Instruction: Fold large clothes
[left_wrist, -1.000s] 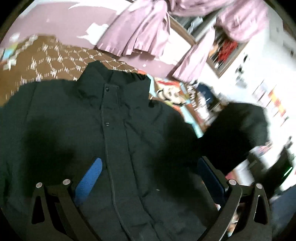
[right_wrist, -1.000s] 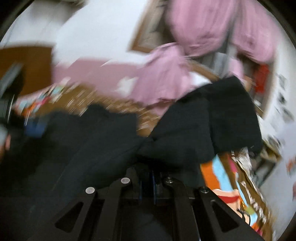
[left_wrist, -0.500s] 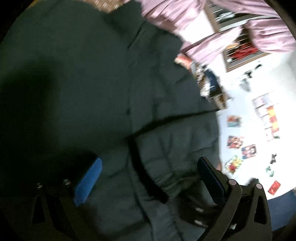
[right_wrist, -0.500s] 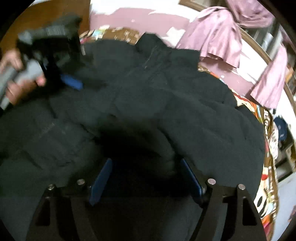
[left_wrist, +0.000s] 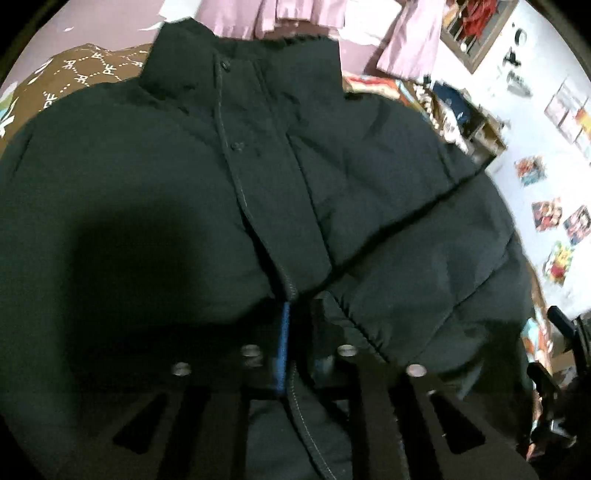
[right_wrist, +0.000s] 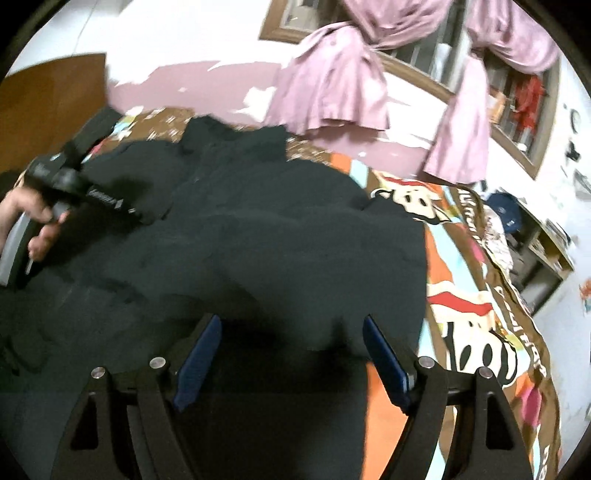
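A large black puffer jacket (left_wrist: 207, 192) lies front-up on the bed, collar at the far end. Its right sleeve is folded across the front (left_wrist: 424, 266). My left gripper (left_wrist: 299, 332) is shut on the jacket's front zipper edge near the sleeve cuff. In the right wrist view the jacket (right_wrist: 258, 236) fills the middle. My right gripper (right_wrist: 291, 350) is open and empty, its blue pads (right_wrist: 201, 350) spread just above the jacket's folded part. The left gripper (right_wrist: 85, 184) and the hand holding it show at the left.
A patterned brown and orange bedspread (right_wrist: 472, 325) lies under the jacket. Pink curtains (right_wrist: 332, 85) hang at a window behind the bed. A shelf (right_wrist: 535, 243) stands at the right by a white wall with stickers (left_wrist: 554, 214).
My right gripper let go of the sleeve after laying it across the jacket and now is open. My left gripper has closed on the jacket's front edge.
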